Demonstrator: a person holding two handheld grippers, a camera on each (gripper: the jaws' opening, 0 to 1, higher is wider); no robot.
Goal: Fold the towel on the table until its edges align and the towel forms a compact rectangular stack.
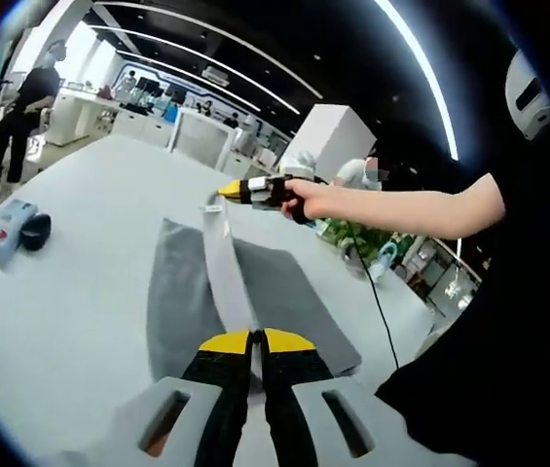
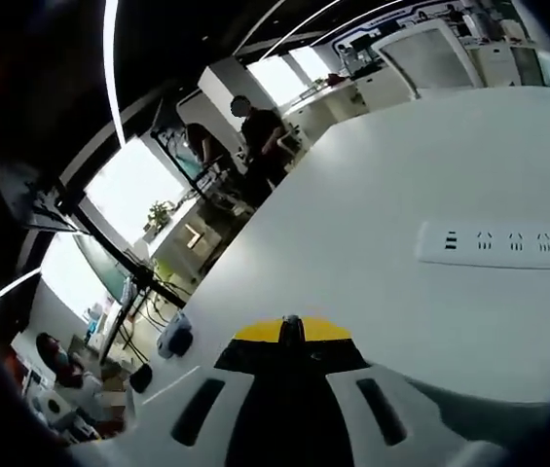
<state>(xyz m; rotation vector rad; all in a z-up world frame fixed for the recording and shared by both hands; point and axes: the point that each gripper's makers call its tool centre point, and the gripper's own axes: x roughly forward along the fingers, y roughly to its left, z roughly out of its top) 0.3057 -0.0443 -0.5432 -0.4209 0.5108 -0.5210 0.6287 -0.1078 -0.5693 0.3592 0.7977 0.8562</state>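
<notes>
The grey towel (image 1: 255, 292) lies on the white worktop (image 1: 80, 292), and one edge of it is lifted into a taut strip running between the two grippers, most likely so that the edge can be carried across as one straight line and laid down square on the rest of the cloth. The left gripper (image 1: 257, 341) is closed on the near end of that strip, its yellow tips pressed together with the fabric between them. In the left gripper view the right gripper (image 1: 226, 192), held in a hand (image 1: 315, 199), pinches the far end of the strip, which hangs in a small fold at its tip; keeping both ends high and apart seems meant to stop the edge sagging. That view also takes in a small blue-grey box (image 1: 7, 231) with a dark object (image 1: 35, 231) beside it, well apart from the towel. The right gripper view looks the other way across bare worktop to a white power strip (image 2: 503, 243); its own tips (image 2: 292, 329) sit together, with a sliver of grey at the lower right.
</notes>
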